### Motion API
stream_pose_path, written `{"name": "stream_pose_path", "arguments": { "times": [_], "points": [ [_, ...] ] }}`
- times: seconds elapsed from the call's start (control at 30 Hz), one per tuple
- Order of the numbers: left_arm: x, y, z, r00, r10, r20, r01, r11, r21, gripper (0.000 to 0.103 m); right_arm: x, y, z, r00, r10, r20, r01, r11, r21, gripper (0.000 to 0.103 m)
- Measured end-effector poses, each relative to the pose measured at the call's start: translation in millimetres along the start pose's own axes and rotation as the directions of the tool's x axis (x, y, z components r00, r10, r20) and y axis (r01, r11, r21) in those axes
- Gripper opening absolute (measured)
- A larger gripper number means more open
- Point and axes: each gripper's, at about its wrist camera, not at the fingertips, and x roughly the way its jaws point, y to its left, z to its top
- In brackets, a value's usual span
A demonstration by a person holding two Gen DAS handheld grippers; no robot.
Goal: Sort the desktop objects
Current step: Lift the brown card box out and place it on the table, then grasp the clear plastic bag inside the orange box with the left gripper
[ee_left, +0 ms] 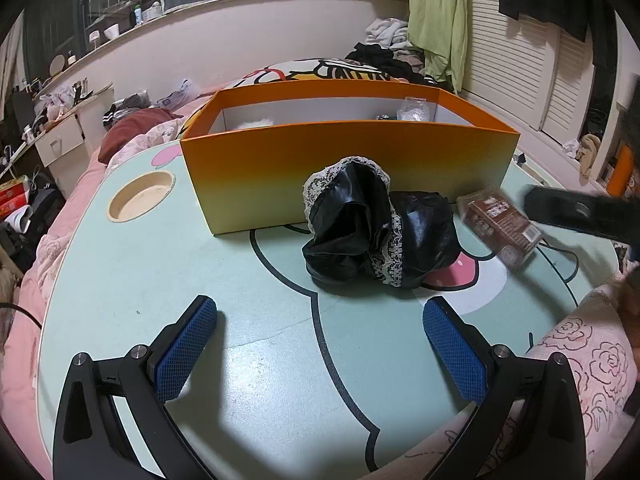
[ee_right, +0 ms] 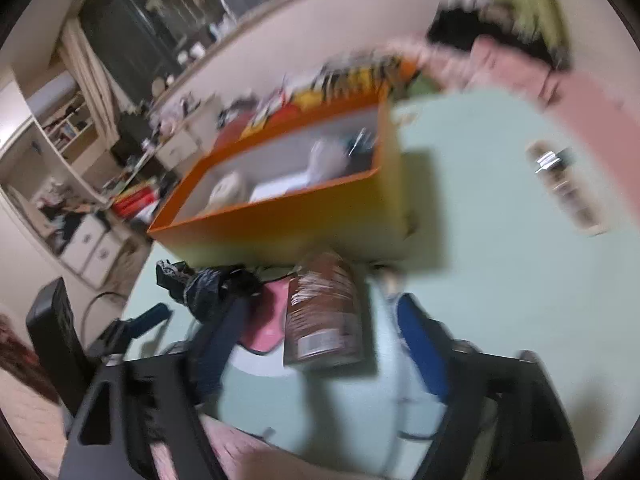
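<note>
An orange open-top box (ee_left: 348, 168) stands at the back of the pale green table (ee_left: 160, 280). In front of it lies a crumpled black cloth with lace trim (ee_left: 372, 224). My left gripper (ee_left: 320, 306) hovers open just short of the cloth, with nothing between its blue pads. A brown packet (ee_left: 500, 228) lies to the right of the cloth. In the blurred right wrist view the brown packet (ee_right: 324, 312) lies between the fingers of my open right gripper (ee_right: 322, 312), with a gap on each side. The orange box (ee_right: 280, 220) is just beyond it and the black cloth (ee_right: 208, 284) to its left.
A round cup recess (ee_left: 141, 196) is sunk into the table's left part. The box holds a clear plastic item (ee_left: 414, 109) and something white. A small blurred patterned object (ee_right: 568, 188) lies on the table's far right. Pink flowered bedding (ee_left: 592, 360) borders the table.
</note>
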Motion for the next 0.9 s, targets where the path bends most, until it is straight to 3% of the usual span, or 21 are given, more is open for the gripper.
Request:
{"name": "stream_pose_path", "arguments": {
  "times": [0.07, 0.13, 0.5, 0.63, 0.73, 0.83, 0.9],
  "points": [
    [-0.2, 0.1, 0.1, 1.000, -0.001, 0.000, 0.001, 1.000, 0.000, 0.103, 11.5, 7.2, -12.3, 0.989, -0.131, -0.068, 0.121, 0.983, -0.136, 0.090],
    [0.3, -0.6, 0.8, 1.000, 0.002, -0.001, -0.002, 1.000, 0.004, 0.103, 20.7, 23.5, -26.4, 0.972, -0.234, -0.024, 0.217, 0.932, -0.290, 0.094],
    [-9.0, 5.1, 1.3, 0.999, -0.033, 0.030, 0.033, 0.999, -0.017, 0.103, 26.4, 26.6, -34.5, 0.974, -0.223, -0.030, 0.207, 0.943, -0.259, 0.099],
    [-42.3, 12.1, 13.5, 0.988, -0.070, 0.134, 0.077, 0.996, -0.046, 0.099, 16.1, 23.9, -31.8, 0.976, -0.217, -0.027, 0.204, 0.946, -0.250, 0.100],
    [-70.3, 4.2, 43.4, 0.976, -0.089, 0.199, 0.094, 0.995, -0.016, 0.098, 13.3, 19.2, -25.2, 0.977, -0.214, -0.026, 0.201, 0.948, -0.249, 0.100],
    [-69.3, -15.4, 83.6, 0.980, -0.134, 0.147, 0.129, 0.991, 0.045, 0.081, 14.2, 20.3, -26.1, 0.977, -0.214, -0.026, 0.201, 0.948, -0.249, 0.100],
    [-43.3, -28.1, 117.7, 0.972, -0.235, 0.030, 0.234, 0.972, 0.019, 0.080, 14.4, 21.3, -26.4, 0.977, -0.214, -0.027, 0.201, 0.948, -0.248, 0.100]
  ]
}}
